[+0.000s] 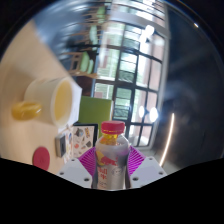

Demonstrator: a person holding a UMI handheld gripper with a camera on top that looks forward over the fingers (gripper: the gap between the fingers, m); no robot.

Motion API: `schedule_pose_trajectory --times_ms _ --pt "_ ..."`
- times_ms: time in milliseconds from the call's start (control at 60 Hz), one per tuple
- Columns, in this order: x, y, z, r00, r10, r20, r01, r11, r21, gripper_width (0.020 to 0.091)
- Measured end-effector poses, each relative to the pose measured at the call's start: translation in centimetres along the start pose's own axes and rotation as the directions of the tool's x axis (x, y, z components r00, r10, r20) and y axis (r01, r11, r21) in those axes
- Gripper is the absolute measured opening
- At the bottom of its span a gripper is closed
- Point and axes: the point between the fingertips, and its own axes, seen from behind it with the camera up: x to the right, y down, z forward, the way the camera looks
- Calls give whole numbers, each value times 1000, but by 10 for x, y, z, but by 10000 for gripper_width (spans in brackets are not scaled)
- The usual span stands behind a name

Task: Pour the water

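Gripper view: gripper (111, 172) clamped on a pink-capped bottle (111, 155), tilted and raised off the tabletop (22, 72), with the white cup (50, 99) ahead and off to one side, no water visibly flowing, so pouring looks not yet started.

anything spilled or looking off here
No spill shows. The odd part is the tilt: the white cup and table appear steeply slanted, since the gripper is rolled. Its jaws are shut on the bottle, whose pink cap is still on, so no water can pour yet.
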Motion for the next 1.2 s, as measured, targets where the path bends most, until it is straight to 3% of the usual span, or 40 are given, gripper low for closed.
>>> schedule_pose_trajectory --times_ms 100,150,217,283,433,533,567,650,933,1100,1200 --pt "9 37 51 863 505 24 -504 863 -13 369" --pt "7 44 15 659 751 -36 -752 659 -31 369" --pt "-13 49 29 371 929 11 -927 371 -54 370" --pt "-39 57 25 91 996 25 -993 92 -76 368" --pt "-77 53 36 -162 986 47 -982 -156 -111 368" --pt "-78 79 52 -190 981 44 -972 -182 -149 369" --pt "-92 59 40 -184 982 37 -972 -176 -156 371" --pt "-97 68 45 -163 985 62 -973 -150 -177 379" --pt "-99 62 45 -99 993 68 -987 -90 -131 397" --pt "-95 67 39 -78 996 31 -987 -73 -141 521" --pt "-97 74 33 -7 999 33 -986 -1 -169 725"
